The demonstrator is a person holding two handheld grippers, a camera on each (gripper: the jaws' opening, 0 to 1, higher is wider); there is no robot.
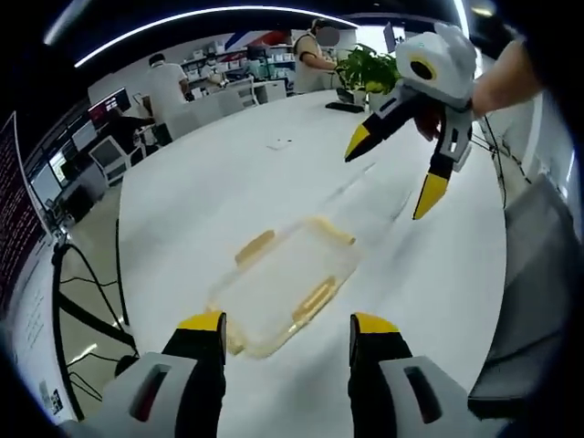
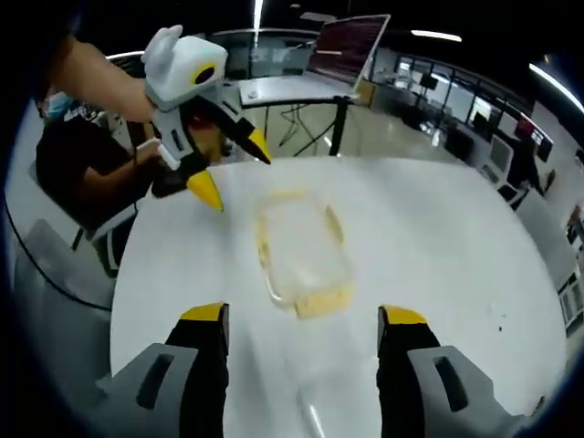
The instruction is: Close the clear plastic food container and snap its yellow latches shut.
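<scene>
A clear plastic food container [image 1: 278,278] with yellow latches [image 1: 313,298] lies on a white table [image 1: 201,182], just ahead of my left gripper [image 1: 287,324], which is open and holds nothing. A faint clear sheet, perhaps its lid [image 1: 370,196], stretches from the container's far end. Above that end hovers my right gripper [image 1: 394,169], jaws spread wide. In the right gripper view the container [image 2: 301,242] sits ahead of the open right gripper [image 2: 303,315], a yellow latch [image 2: 326,299] at its near end. The left gripper [image 2: 233,168] hangs over the far left corner.
A potted plant [image 1: 370,66] and a dark flat object stand at the table's far side. People sit and stand among desks beyond. A grey chair [image 1: 534,301] is by the table edge. A person sits close to the table [image 2: 78,169]. A desk with a screen [image 2: 342,46] stands behind.
</scene>
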